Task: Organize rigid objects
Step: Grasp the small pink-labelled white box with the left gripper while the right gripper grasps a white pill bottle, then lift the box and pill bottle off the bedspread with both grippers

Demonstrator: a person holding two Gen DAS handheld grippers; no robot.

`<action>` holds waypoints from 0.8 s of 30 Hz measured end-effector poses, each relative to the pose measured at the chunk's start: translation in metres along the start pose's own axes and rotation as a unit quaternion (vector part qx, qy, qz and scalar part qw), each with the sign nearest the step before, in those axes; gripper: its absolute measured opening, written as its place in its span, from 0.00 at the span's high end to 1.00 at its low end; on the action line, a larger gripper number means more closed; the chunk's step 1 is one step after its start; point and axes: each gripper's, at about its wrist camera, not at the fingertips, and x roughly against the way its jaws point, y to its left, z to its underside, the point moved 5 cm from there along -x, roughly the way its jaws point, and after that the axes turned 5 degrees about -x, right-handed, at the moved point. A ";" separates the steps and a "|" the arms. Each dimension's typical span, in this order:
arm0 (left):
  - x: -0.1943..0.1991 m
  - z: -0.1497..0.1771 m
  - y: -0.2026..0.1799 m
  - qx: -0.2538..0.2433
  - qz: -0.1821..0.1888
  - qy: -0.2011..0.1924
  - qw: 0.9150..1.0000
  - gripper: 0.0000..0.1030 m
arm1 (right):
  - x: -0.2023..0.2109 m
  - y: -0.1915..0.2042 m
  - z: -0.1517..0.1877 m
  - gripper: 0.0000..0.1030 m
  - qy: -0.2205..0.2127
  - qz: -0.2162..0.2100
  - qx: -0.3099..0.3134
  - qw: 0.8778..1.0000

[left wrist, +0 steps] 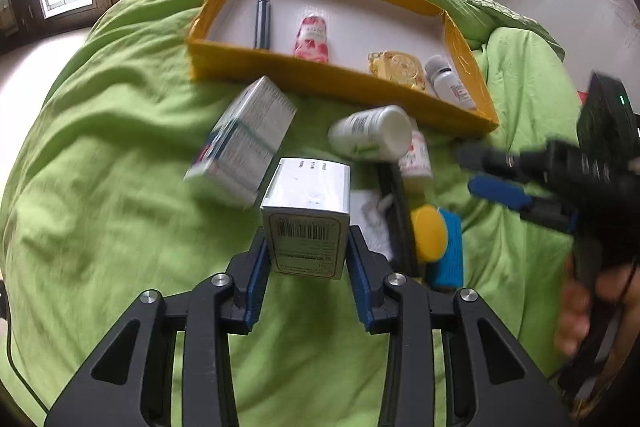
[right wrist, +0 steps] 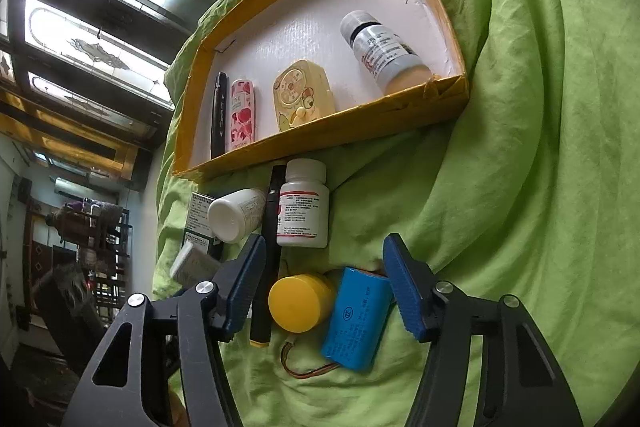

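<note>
The left gripper (left wrist: 307, 259) is clenched on a small white box (left wrist: 306, 215), low in the centre of the left wrist view, barcode end toward the camera. The step in hand looks like carrying this box to the yellow tray (left wrist: 256, 67) in the upper middle of the frame, where a dark pen (left wrist: 263, 21), a pink tube (left wrist: 312, 39), a yellow case (left wrist: 396, 69) and a small bottle (left wrist: 450, 83) already lie. The next move likely calls for lifting the box over the near wall and setting it on bare white floor between the tube and the case.

The right gripper (right wrist: 324, 291) stands released, its jaws wide, above a yellow cap (right wrist: 300, 303) and a blue battery pack (right wrist: 356, 319) at the bottom centre of its view.

The larger box (left wrist: 244, 143) left of centre is blurred, so its print is unreadable. Whether the held box is clear of the green cover (left wrist: 120, 155) cannot be told.
</note>
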 end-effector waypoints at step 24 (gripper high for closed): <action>0.007 -0.003 0.005 0.014 -0.010 -0.067 0.998 0.68 | -0.007 0.023 -0.005 0.69 -0.012 0.007 0.056 0.998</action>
